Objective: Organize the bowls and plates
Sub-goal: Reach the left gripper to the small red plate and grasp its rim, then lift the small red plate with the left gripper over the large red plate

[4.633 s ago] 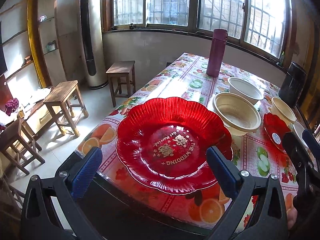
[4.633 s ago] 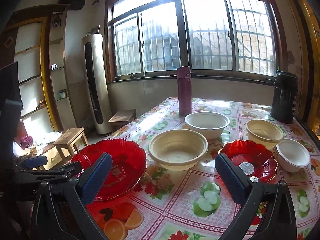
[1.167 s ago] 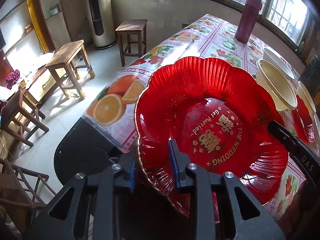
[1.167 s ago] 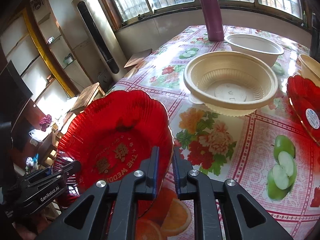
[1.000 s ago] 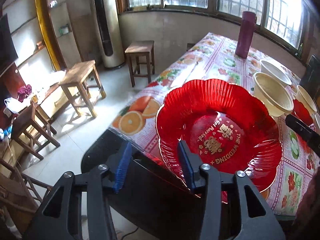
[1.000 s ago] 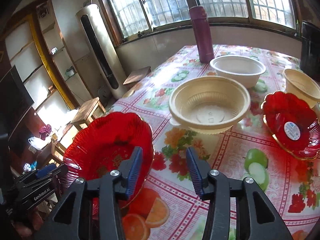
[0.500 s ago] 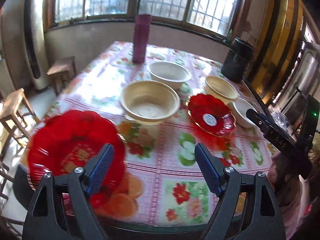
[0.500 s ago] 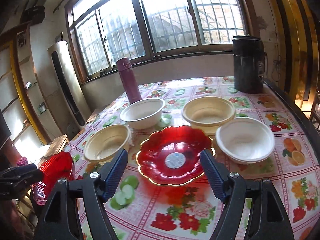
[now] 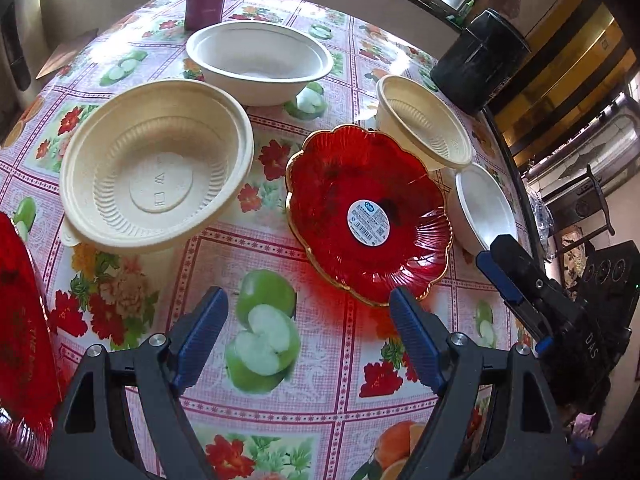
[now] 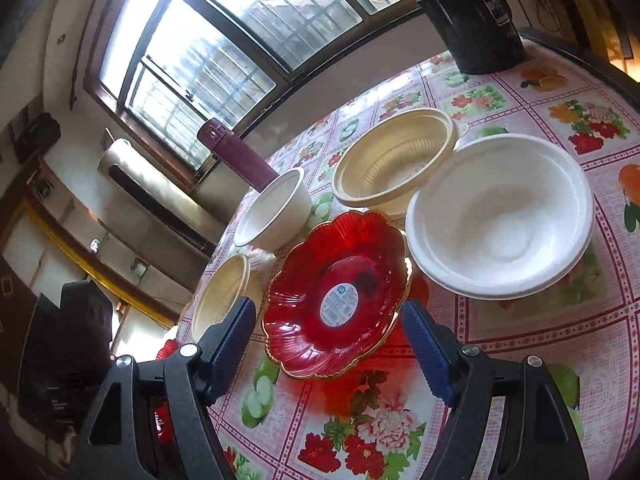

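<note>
A barred window (image 10: 224, 40) lights a bench (image 9: 280, 272) under a fruit-and-flower oilcloth. The small red scalloped plastic plate with a gold rim (image 9: 368, 216) lies mid-bench, between the large cream ribbed bowl (image 9: 156, 164) and the small white bowl (image 9: 484, 208). The left gripper (image 9: 308, 332) and right gripper (image 10: 328, 344) both hover near it, jaws just opened wide, nothing between them. The large red plate (image 9: 20, 340) sits at the bench's left edge.
</note>
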Demonstrator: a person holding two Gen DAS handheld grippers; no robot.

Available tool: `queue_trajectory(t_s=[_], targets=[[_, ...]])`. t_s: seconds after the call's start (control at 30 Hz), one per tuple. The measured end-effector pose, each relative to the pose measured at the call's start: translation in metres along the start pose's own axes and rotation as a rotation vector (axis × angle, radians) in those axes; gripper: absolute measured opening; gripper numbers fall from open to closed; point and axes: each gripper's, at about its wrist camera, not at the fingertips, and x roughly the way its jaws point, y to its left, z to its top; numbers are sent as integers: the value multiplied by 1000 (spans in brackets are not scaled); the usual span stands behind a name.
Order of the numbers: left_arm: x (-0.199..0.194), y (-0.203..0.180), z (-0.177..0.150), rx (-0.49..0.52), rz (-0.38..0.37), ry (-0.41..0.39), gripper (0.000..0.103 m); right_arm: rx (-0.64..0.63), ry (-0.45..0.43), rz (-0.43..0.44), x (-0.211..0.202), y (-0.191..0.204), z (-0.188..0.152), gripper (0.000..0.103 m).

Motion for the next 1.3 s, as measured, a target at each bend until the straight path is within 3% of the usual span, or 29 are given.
queue_trajectory(t_s=[0.27,0.63,0.7,0.87,1.17,1.3], targets=[[33,-2,31,-57,-24,94,82,139,60,38,30,-21,11,78],[42,10,41,-115,-66,111,80,216,83,41,33,-39,14,78],[44,13,42,-121,-77,115,66,214,80,32,33,-39,14,78],[47,10,43,-95,-67,114,49,208,88,10,36,-38,13,76],[46,7,46,-64,-25,74,28,203,120,-48,47,-40,12,52],[50,9,45,-57,-6,76,15,185,120,-81,48,-40,12,28]])
